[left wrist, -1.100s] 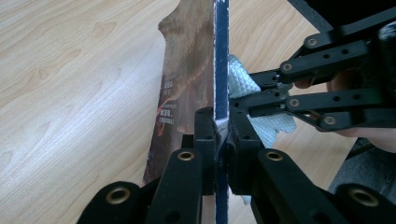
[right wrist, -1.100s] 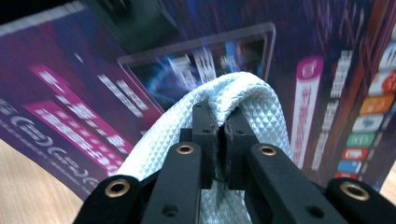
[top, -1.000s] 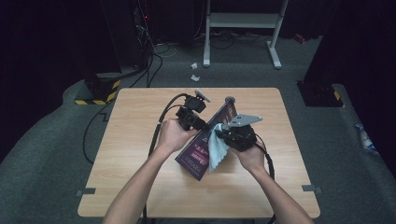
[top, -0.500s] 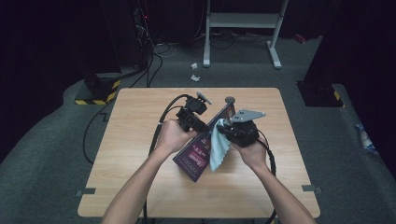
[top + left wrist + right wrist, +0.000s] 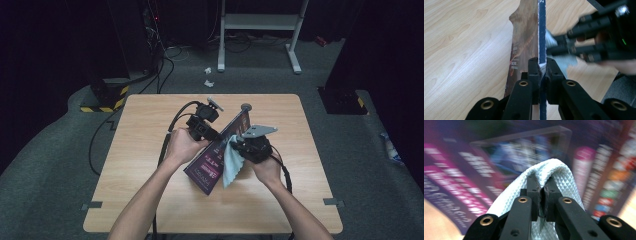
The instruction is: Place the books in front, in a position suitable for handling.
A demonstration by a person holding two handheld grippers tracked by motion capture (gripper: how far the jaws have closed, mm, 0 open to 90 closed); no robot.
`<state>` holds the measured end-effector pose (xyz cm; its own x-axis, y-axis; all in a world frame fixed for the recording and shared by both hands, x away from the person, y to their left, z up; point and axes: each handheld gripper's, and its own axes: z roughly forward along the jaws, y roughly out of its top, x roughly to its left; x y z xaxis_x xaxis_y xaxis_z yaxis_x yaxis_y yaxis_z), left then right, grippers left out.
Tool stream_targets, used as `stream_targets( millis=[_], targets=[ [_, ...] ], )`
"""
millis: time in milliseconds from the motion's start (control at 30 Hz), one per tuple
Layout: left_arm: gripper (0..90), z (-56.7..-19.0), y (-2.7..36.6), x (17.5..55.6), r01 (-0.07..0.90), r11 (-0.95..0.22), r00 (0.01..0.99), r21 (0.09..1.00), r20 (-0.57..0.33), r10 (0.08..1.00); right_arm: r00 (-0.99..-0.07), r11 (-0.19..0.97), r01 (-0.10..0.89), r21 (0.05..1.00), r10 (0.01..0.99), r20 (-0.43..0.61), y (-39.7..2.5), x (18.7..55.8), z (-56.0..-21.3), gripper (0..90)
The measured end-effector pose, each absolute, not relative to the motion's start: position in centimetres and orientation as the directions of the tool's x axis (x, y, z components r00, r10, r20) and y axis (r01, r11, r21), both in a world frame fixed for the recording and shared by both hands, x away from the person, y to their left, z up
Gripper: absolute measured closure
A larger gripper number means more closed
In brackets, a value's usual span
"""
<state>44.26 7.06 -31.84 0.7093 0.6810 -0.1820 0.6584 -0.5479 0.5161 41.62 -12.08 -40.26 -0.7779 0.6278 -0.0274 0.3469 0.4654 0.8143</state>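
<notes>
The work in hand looks like wiping the printed face of a flat purple box (image 5: 216, 155) with a pale blue cloth (image 5: 231, 162). The box stands on edge near the middle of the table (image 5: 150, 200), tilted, its lower corner toward the person and its upper end rising away. The left gripper (image 5: 542, 65) is clenched on the box's thin edge, one jaw on each face, and holds it up off the wood. The right gripper (image 5: 541, 183) is closed tight on a fold of the cloth, which drapes over both jaws and hangs down against the box's printed face. To do this step well, I would keep the left grip firm and steady so the box does not swing under the rubbing, and press only the cloth, not the bare jaw tips, against the print. Strokes should run along the length of the box, away from the clamped edge, with light, even pressure. The right gripper sits close beside the left one, so the two should be kept from knocking together.
</notes>
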Motion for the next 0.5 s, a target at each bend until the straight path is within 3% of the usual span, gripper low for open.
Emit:
stream_targets(
  millis=[167,400,500],
  targets=[
    [83.9,-31.9,7.3,43.9,0.659,-0.549,0.708,0.514,-0.178,0.684,-0.790,0.462,0.308,0.831,0.612,-0.047,-11.6,41.1,-38.9,85.4],
    [83.9,-31.9,7.3,43.4,0.641,-0.574,0.728,0.510,-0.166,0.665,-0.703,0.385,0.377,0.842,0.711,-0.010,-14.5,43.4,-36.7,85.4],
    [83.9,-32.0,7.1,43.5,0.641,-0.577,0.729,0.505,-0.167,0.663,-0.709,0.380,0.372,0.847,0.706,-0.005,-14.7,43.3,-36.3,85.4]
  ],
)
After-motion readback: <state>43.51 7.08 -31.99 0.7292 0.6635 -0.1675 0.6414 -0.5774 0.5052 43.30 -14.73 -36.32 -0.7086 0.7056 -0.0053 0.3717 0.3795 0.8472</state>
